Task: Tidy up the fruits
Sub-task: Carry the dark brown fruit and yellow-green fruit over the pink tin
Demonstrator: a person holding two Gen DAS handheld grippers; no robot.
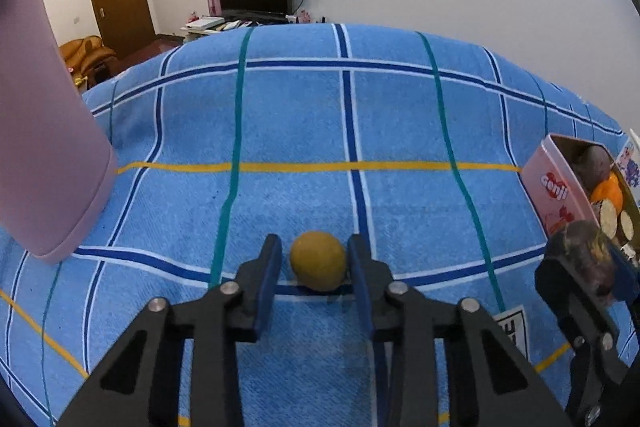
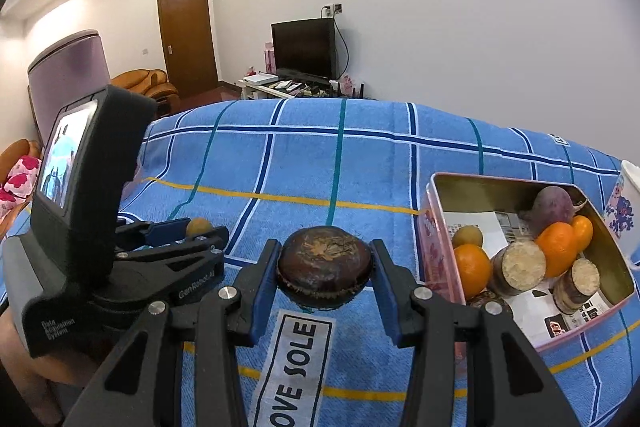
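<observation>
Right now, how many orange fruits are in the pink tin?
3: one orange at the tin's near left, one in the middle, a smaller one just behind it. More may hide underneath.

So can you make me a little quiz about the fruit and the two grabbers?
1. True or false: the pink tin already has oranges in it.
2. Which gripper has the dark brown round fruit? A) left gripper B) right gripper C) neither
3. Fill in: the left gripper is closed around a small ____ fruit lying on the blue cloth.

Key
1. True: two oranges show inside, beside a purple fruit.
2. B: its pads press on both sides.
3. Yellow.
</observation>
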